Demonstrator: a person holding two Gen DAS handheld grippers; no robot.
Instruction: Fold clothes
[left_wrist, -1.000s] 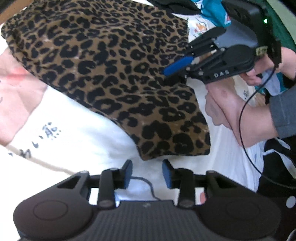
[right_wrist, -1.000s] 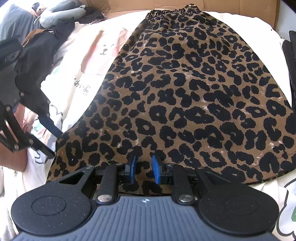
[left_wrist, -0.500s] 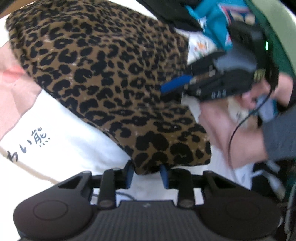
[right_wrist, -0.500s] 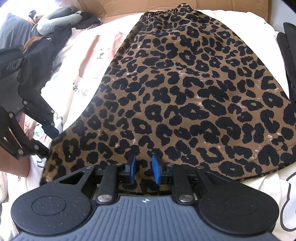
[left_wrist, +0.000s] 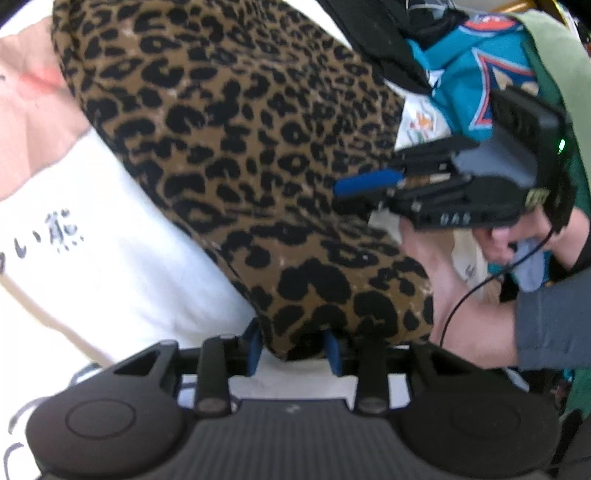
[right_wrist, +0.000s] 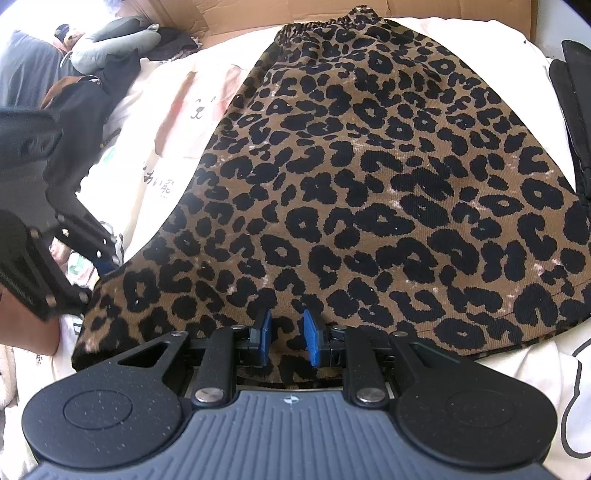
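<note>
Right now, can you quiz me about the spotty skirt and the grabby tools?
1. True or false: the leopard skirt lies on a blue sheet.
2. The left tool has its fingers either side of the skirt's: A waistband, B hem corner, C middle?
3. Fill in: past the skirt's far end stands brown ____.

Key: 1 false, the sheet is white. 2 B. 3 cardboard.

Brown skirt (right_wrist: 369, 177) with black leopard spots; white sheet (left_wrist: 122, 266) with pink patches and black writing; black grippers, left (left_wrist: 293, 345) and right (right_wrist: 286, 338), with blue pads (right_wrist: 309, 341); teal, white and orange shirt (left_wrist: 465, 85); grey sleeve (left_wrist: 554, 325); brown cardboard (right_wrist: 424, 9)
</note>
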